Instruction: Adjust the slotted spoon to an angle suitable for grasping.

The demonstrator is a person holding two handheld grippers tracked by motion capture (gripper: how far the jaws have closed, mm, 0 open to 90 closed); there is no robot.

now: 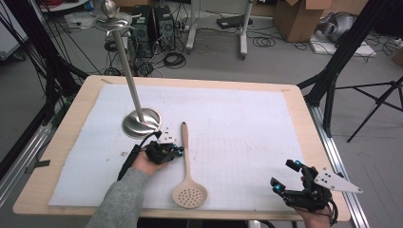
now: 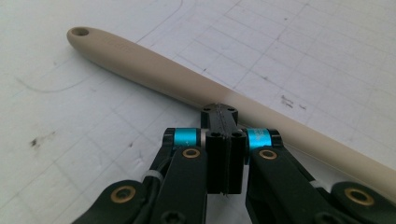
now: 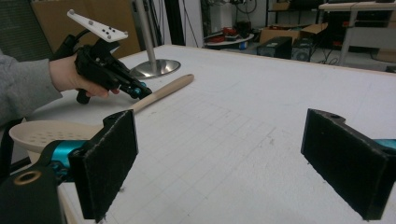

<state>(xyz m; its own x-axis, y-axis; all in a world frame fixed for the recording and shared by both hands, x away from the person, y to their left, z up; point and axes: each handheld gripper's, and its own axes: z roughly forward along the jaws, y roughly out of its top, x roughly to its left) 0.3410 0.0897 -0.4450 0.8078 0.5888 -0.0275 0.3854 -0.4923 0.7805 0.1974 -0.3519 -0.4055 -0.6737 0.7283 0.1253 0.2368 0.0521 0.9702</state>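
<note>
A wooden-edged table (image 1: 57,156) covered by a white gridded mat (image 1: 237,123) is seen from above. At far left on the mat stands a tall steel stand (image 1: 141,122) with a round base and slim upright pole. Just right of the base, the left gripper (image 1: 177,151), held in a grey-sleeved hand, has its jaws pressed together with nothing between them; in the left gripper view their tips rest against the side of a beige skimmer spoon's handle. The skimmer spoon (image 1: 187,166) lies flat on the mat, its handle pointing away from the person and its perforated bowl near the table's front edge. Far right, well apart from the spoon, the right gripper (image 1: 285,176) waits near the front corner with its jaws spread wide and empty.

Closed jaws can only nudge the handle, so the step looks like a push or an approach. To do it well, open the jaws, straddle the handle squarely near mid-length, and close firmly before lifting, keeping clear of the stand.
</note>
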